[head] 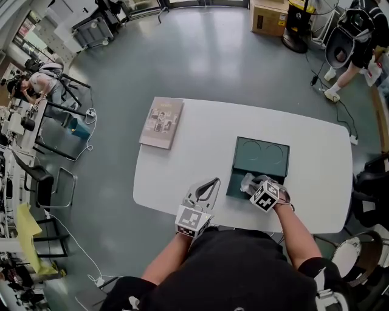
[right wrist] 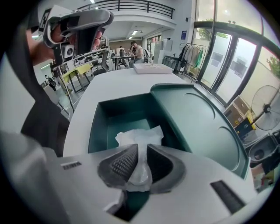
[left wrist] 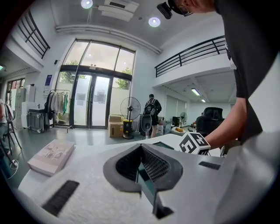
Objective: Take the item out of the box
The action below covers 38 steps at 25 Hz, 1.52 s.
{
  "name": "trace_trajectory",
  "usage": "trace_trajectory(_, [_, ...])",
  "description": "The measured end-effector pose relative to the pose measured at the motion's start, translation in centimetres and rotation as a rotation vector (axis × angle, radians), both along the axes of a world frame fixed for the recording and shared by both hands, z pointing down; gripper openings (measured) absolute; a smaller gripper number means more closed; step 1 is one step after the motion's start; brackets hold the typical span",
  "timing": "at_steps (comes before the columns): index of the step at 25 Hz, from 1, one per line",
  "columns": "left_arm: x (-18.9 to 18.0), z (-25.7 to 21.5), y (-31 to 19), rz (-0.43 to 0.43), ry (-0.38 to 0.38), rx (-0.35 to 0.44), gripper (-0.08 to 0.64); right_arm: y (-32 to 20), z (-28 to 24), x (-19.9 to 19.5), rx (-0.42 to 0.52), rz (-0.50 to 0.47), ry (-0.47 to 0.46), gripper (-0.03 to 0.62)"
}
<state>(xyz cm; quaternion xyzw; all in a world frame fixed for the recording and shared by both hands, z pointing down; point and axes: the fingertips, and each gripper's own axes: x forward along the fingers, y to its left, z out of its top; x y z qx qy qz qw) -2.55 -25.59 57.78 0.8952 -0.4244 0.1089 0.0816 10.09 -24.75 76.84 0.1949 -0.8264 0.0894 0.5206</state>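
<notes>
A dark green box (head: 234, 182) lies open on the white table (head: 200, 140), its lid (head: 261, 157) folded flat on the far side. My right gripper (head: 250, 184) points steeply down into the box's near compartment (right wrist: 109, 120). In the right gripper view it (right wrist: 139, 151) is shut on a crinkled white plastic packet (right wrist: 139, 134), which bulges out above and below the pads. My left gripper (head: 215, 181) hovers at the table's near edge, left of the box. Its jaws (left wrist: 140, 148) meet at the tips with nothing between them.
A pale book (head: 161, 121) lies at the table's far left corner. Chairs and desks (head: 51, 176) stand on the floor to the left, where a person (head: 36, 82) sits. A cardboard box (head: 269, 17) and a fan (head: 338, 45) stand beyond the table.
</notes>
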Motion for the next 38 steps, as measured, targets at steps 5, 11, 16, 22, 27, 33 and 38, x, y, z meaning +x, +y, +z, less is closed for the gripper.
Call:
trace_trajectory(5, [0.0, 0.0, 0.2, -0.002, 0.01, 0.0, 0.009, 0.1, -0.2, -0.1, 0.023, 0.004, 0.009, 0.03])
trace_trajectory(11, [0.4, 0.0, 0.5, 0.011, 0.015, 0.002, 0.011, 0.1, -1.4, 0.3, 0.072, 0.033, -0.004, 0.012])
trace_trajectory(16, [0.7, 0.1, 0.8, 0.036, 0.017, 0.005, 0.011, -0.3, -4.1, 0.4, 0.128, 0.095, -0.058, 0.012])
trace_trajectory(22, [0.9, -0.9, 0.5, 0.037, 0.021, 0.004, 0.011, -0.5, -8.2, 0.6, 0.22, 0.175, -0.14, 0.012])
trace_trajectory(27, [1.7, -1.6, 0.1, 0.052, 0.023, 0.024, 0.011, -1.2, -12.2, 1.1, 0.305, 0.237, -0.221, 0.011])
trace_trajectory(33, [2.4, -1.7, 0.4, 0.08, 0.042, 0.029, 0.011, -2.2, -16.6, 2.0, 0.412, 0.327, -0.374, 0.011])
trace_trajectory(38, [2.8, -2.7, 0.3, 0.079, 0.053, 0.041, 0.011, -2.8, -20.6, 3.0, 0.517, 0.398, -0.46, 0.012])
